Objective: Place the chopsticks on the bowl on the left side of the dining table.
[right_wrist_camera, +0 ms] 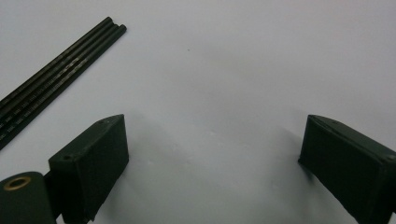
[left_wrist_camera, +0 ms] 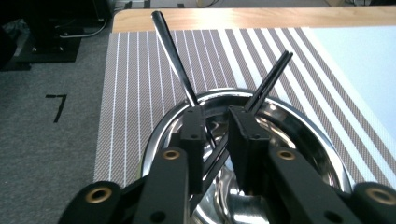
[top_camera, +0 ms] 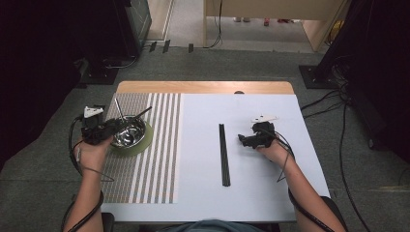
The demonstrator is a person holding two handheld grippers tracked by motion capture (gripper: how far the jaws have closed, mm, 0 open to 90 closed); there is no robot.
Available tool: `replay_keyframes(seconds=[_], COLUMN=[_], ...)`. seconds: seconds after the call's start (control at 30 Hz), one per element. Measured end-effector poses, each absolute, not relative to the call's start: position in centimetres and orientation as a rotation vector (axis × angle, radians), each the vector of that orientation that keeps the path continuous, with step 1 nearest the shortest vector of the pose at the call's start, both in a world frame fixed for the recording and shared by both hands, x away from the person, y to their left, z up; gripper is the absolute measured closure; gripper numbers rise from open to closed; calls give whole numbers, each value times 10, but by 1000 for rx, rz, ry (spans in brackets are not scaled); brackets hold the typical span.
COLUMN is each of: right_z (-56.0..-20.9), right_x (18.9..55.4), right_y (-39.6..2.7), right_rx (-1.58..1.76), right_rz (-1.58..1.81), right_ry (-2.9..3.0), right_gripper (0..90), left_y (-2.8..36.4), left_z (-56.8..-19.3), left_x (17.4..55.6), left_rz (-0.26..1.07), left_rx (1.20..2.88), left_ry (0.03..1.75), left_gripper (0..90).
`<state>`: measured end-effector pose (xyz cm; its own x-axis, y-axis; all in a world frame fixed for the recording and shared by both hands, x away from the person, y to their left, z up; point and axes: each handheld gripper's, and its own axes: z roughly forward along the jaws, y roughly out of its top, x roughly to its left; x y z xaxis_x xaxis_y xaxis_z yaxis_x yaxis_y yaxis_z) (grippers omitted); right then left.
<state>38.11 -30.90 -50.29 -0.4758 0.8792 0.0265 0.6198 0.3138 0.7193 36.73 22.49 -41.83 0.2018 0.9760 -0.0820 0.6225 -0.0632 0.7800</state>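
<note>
Left tongs [left_wrist_camera: 219, 140] clamped on utensils [left_wrist_camera: 210, 154] inside steel bowl [left_wrist_camera: 299, 135]; black chopsticks [top_camera: 224, 154] left of wide-apart right tongs [right_wrist_camera: 210, 158] not yet collected.

Grey carpet [top_camera: 241, 63] spreads around your table [top_camera: 203, 87]; its wooden edge runs along twelve o'clock; dark equipment [top_camera: 72, 38] stands at ten o'clock, and black cables [top_camera: 324, 104] trail over the floor at two o'clock; pale wooden furniture [top_camera: 270, 9] sits beyond at one o'clock; light falls evenly from overhead.
</note>
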Motion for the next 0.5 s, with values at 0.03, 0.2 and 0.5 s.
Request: replay_keyframes(seconds=[0.03,0.2,0.5], right_z=[-503,-503,-503], right_x=[381,381,381], right_y=[-309,-309,-309], right_rx=[1337,1337,1334], right_rz=[961,962,963], right_ry=[2215,2215,2215], right_gripper=[74,74,74], left_y=[224,215,204], left_z=[-419,-426,-432], left_x=[368,378,388], left_rz=[633,623,649], left_rx=[1768,1796,1831], left_ry=[1504,1499,1487], left_gripper=[793,864,860])
